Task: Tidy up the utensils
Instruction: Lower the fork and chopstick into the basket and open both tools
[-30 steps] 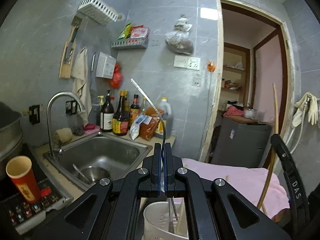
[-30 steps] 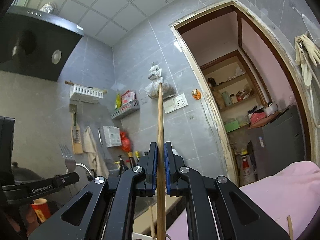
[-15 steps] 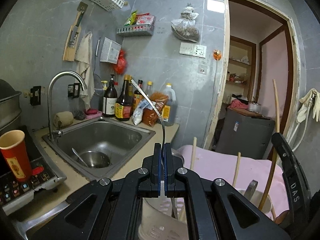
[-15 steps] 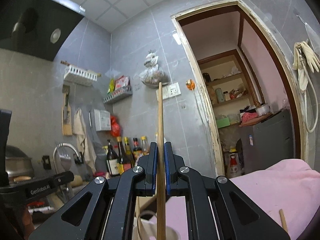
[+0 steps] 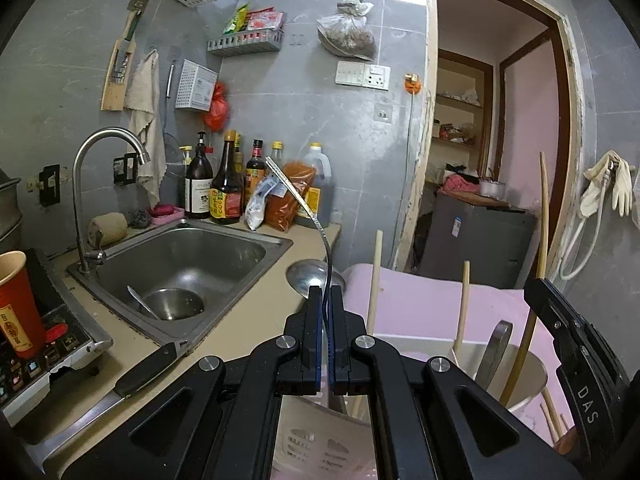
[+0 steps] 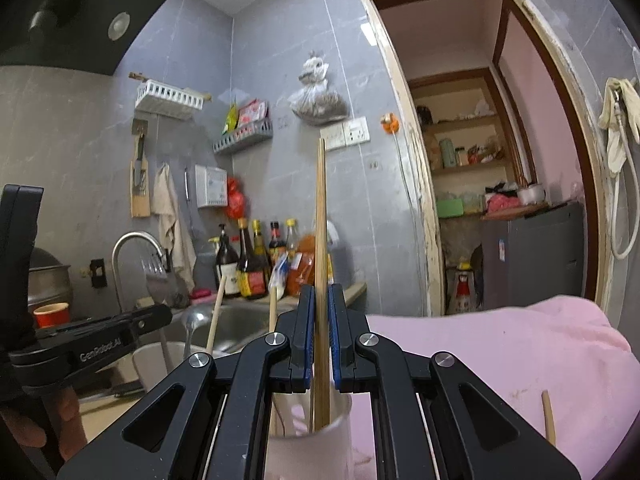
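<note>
I have the right hand-held gripper [image 6: 321, 312] clamped on chopsticks [image 6: 321, 240] entering the white cup [image 6: 312, 446], the left hand-held gripper [image 5: 326, 312] clamped on a metal utensil handle [image 5: 298, 196] above the basket [image 5: 324, 440]; next, release.

Black tongs [image 5: 327, 312], blue pads [image 6: 306, 336], silver screws, white lettering

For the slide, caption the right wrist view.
Right gripper lowers a pair of chopsticks into a white cup on a pink cloth.

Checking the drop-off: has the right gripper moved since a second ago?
Yes. The right gripper has come down: against the doorway, its chopsticks now reach into the white cup.
</note>
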Tool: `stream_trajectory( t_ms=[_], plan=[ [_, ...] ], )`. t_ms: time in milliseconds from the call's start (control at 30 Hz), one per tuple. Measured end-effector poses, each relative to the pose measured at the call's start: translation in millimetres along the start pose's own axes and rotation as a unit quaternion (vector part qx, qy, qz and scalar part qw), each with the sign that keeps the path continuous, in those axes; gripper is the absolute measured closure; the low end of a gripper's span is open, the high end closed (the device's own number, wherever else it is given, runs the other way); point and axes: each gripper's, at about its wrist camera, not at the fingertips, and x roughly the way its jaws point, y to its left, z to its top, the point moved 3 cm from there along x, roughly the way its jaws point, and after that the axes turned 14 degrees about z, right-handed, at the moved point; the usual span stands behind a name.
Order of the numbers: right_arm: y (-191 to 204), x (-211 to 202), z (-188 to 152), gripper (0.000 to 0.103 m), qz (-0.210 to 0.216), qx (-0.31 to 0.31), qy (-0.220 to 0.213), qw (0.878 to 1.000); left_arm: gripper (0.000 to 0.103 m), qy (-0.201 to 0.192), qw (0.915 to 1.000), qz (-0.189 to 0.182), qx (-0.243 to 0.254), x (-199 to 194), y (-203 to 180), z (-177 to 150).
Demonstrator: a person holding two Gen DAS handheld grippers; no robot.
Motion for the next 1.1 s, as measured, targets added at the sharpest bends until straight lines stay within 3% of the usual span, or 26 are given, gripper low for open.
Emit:
stream_trajectory(
  t_ms=[467, 833, 933, 1000, 1100],
  plan=[
    [-3, -2, -10, 0.097, 0.008, 0.037, 0.056, 0.998, 0.102, 0.030, 0.9986, -0.038, -0.019, 1, 5, -6],
    [2, -5, -6, 0.095, 0.003, 0.038, 0.058, 0.998, 0.098, 0.027, 0.9978, -0.056, -0.022, -11, 6, 0],
    [4, -9, -2, 0.091, 0.005, 0.041, 0.054, 0.998, 0.097, 0.019, 0.9979, -0.057, -0.023, -17, 7, 3],
    [6, -12, 0, 0.080, 0.002, 0.041, 0.049, 0.998, 0.090, 0.013, 0.9981, -0.055, -0.023, -21, 7, 6],
    [9, -15, 4, 0.080, -0.002, 0.036, 0.042, 0.998, 0.086, 0.001, 0.9980, -0.059, -0.025, -27, 8, 10]
  ],
)
